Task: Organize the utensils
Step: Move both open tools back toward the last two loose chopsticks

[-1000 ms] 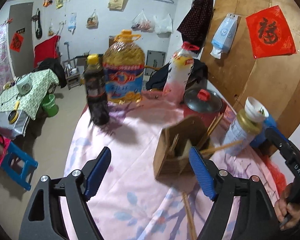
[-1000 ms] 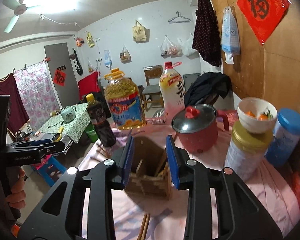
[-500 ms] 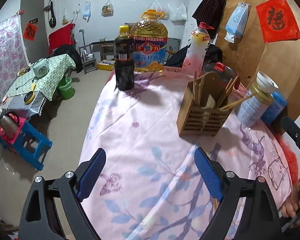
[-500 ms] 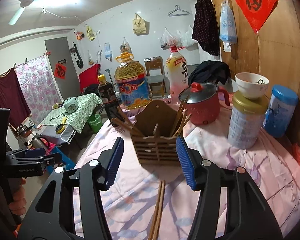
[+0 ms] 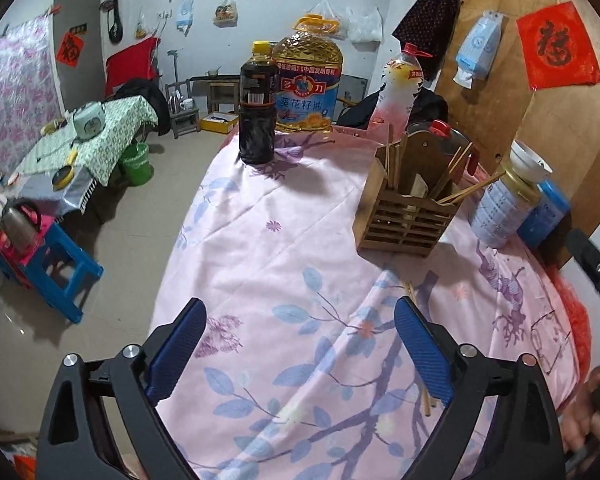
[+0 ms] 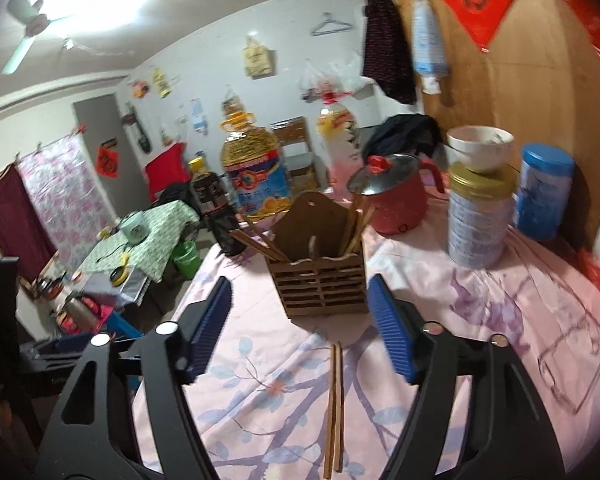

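your left gripper (image 5: 300, 344) stands wide, its jaws having just been opening a little more, and nothing is between its blue pads; only the pink floral tablecloth (image 5: 284, 248) lies under them. your right gripper (image 6: 300, 324) has also just been opening and is now spread wide with nothing pinched; its picture is a little blurred.

the wooden chopstick holder (image 6: 320, 276) stands upright on the cloth, just beyond your right gripper's fingertips and apart from them. in the left view the same holder (image 5: 408, 208) sits ahead and to the right. chopsticks (image 6: 260, 240) lean out of its left side, and more (image 6: 356, 220) stand in its right side.

a loose pair of chopsticks (image 6: 334, 404) lies flat on the cloth, side by side, in the gap between your right gripper's jaws and below them, untouched. in the left view that pair (image 5: 418, 344) shows partly behind your left gripper's right-hand pad.

behind the holder stand a red pot (image 6: 396, 196) with a lid, a tin (image 6: 478, 216) with a white bowl (image 6: 480, 148) on top, a blue canister (image 6: 542, 192), a dark sauce bottle (image 5: 257, 108) and a big oil jug (image 5: 308, 84).
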Demonstrator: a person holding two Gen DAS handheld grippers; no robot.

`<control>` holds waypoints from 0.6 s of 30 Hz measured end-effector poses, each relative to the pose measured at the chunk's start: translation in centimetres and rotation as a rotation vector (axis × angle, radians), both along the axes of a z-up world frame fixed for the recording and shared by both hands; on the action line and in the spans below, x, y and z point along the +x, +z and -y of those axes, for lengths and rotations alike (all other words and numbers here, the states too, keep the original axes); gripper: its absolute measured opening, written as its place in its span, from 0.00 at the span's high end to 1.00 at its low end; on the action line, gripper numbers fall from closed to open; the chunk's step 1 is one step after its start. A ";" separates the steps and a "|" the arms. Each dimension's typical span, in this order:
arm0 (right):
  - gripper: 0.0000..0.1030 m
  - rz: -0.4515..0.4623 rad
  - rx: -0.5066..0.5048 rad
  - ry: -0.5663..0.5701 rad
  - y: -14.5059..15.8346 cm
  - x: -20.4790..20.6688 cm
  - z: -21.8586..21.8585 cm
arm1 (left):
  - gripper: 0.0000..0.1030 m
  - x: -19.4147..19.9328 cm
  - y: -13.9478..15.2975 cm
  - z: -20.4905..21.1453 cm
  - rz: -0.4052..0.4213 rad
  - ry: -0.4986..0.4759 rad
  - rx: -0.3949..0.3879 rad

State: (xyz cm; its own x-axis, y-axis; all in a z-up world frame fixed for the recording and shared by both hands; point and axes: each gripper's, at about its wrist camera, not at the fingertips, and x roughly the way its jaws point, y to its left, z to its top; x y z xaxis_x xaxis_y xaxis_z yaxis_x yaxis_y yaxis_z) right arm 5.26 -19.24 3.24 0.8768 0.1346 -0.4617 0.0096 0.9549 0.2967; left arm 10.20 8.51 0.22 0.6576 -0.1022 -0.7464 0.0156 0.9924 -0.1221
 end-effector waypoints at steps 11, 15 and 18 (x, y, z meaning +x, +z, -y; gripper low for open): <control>0.06 0.009 -0.186 -0.056 -1.1 -1.7 -2.8 | 0.09 -0.2 -1.1 -0.2 -0.018 0.017 0.024; 0.06 -0.034 -0.188 -0.046 -1.6 -2.3 -3.1 | 0.09 0.0 -2.4 -0.6 -0.060 0.012 -0.006; 0.06 -0.080 -0.215 -0.041 -2.3 -2.9 -3.5 | 0.09 0.0 -3.2 -0.5 -0.075 0.004 -0.014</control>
State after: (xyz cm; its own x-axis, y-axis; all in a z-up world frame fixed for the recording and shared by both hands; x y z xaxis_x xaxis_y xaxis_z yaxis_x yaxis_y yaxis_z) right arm 2.34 -15.71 0.98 0.8391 -0.0096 -0.5440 0.0651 0.9944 0.0829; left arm 10.17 9.03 -2.93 0.6001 -0.1108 -0.7922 0.0019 0.9906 -0.1371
